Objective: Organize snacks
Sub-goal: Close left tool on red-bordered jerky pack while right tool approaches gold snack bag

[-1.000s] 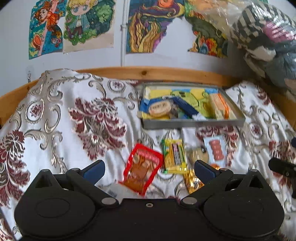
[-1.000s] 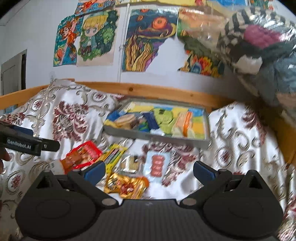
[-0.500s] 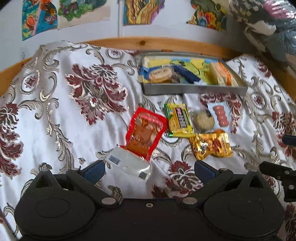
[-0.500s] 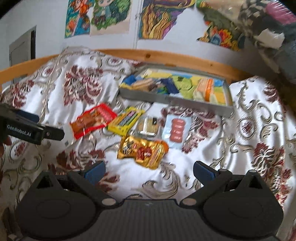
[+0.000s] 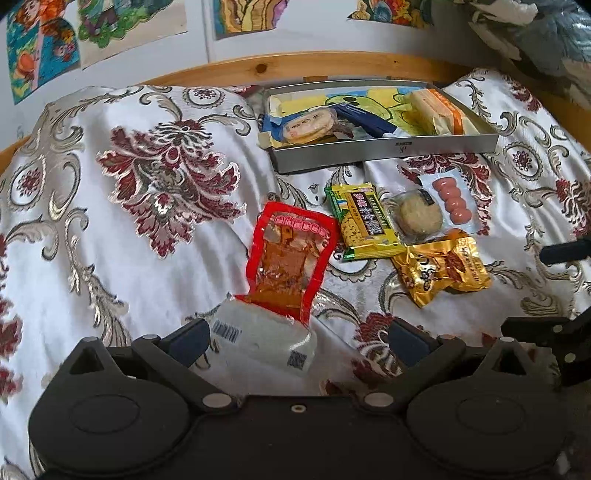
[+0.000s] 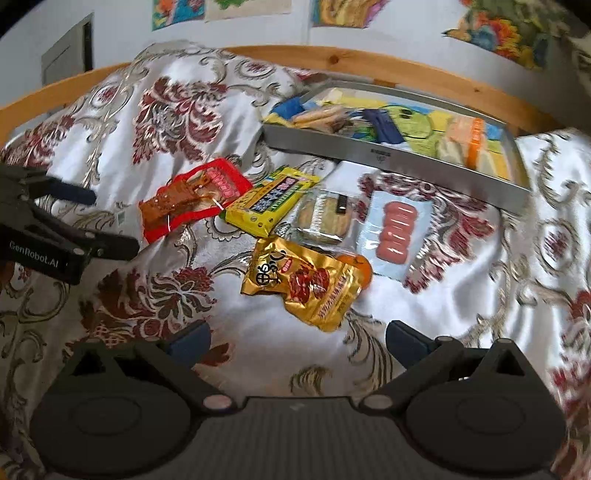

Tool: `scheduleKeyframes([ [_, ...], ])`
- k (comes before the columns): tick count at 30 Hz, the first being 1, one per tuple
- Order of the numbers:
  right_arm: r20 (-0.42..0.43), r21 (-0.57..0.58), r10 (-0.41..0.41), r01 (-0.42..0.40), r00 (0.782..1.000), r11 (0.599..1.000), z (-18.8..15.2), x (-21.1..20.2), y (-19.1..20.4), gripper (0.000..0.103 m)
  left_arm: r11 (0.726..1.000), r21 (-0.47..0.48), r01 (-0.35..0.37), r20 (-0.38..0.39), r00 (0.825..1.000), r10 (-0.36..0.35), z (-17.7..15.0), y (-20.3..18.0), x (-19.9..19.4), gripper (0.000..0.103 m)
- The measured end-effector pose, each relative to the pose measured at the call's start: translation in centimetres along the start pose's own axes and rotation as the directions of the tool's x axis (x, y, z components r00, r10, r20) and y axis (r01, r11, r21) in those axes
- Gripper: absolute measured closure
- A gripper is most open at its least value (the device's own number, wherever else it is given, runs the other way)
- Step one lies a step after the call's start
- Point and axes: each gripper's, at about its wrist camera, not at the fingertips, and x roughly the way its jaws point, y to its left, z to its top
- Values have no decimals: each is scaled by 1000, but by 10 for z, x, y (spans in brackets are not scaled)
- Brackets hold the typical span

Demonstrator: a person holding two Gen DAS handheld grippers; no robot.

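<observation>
Five snack packs lie on a floral cloth: a red pouch [image 5: 290,262] [image 6: 192,197], a yellow-green bar [image 5: 364,221] [image 6: 271,201], a round biscuit pack [image 5: 419,218] [image 6: 325,219], a pack of pink sausages [image 5: 452,203] [image 6: 397,234] and a gold pack [image 5: 443,269] [image 6: 308,282]. Behind them stands a grey metal tray [image 5: 384,151] [image 6: 391,157] holding several snacks. My left gripper [image 5: 299,338] is open, its fingers on either side of the red pouch's near white end. My right gripper [image 6: 297,338] is open just before the gold pack, with nothing between its fingers.
A wooden rail [image 5: 295,68] runs behind the tray, under a wall with colourful drawings [image 5: 44,44]. Bundled bedding [image 5: 535,26] is piled at the upper right. The left gripper's body [image 6: 44,232] shows at the left edge of the right wrist view.
Both grippers have tilted down and moved closer to the loose snacks. The red pouch's white end now lies between my left fingers, and the gold pack sits nearer my right ones.
</observation>
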Motion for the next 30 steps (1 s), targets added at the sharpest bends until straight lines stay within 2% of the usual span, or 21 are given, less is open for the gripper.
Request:
scheduleKeyframes([
  [6, -16, -70, 163, -164, 987, 984, 18, 26, -17, 0, 1000, -8, 28, 21, 999, -28, 13, 8, 16, 1],
  [9, -25, -92, 214, -216, 976, 972, 28, 38, -21, 0, 999, 2, 43, 27, 999, -43, 18, 10, 24, 1],
  [15, -57, -196, 252, -259, 966, 946, 46, 64, -17, 0, 989, 6, 145, -27, 989, -145, 27, 15, 48, 1],
  [18, -110, -221, 283, -301, 953, 928, 52, 79, -14, 0, 988, 15, 155, -45, 987, -154, 28, 15, 56, 1],
  [21, -136, -255, 271, -298, 953, 920, 53, 87, -12, 1, 988, 18, 153, -48, 987, -152, 29, 17, 62, 1],
  [24, -154, -252, 293, -325, 943, 912, 49, 89, -12, 1, 989, 15, 146, -51, 988, -145, 32, 19, 68, 2],
  [27, -164, -255, 291, -326, 942, 910, 42, 86, -11, 2, 990, 17, 139, -50, 989, -138, 33, 19, 71, 7],
  [30, -157, -240, 279, -310, 948, 920, 38, 81, -10, 8, 990, 23, 141, -59, 988, -140, 33, 19, 72, 17],
])
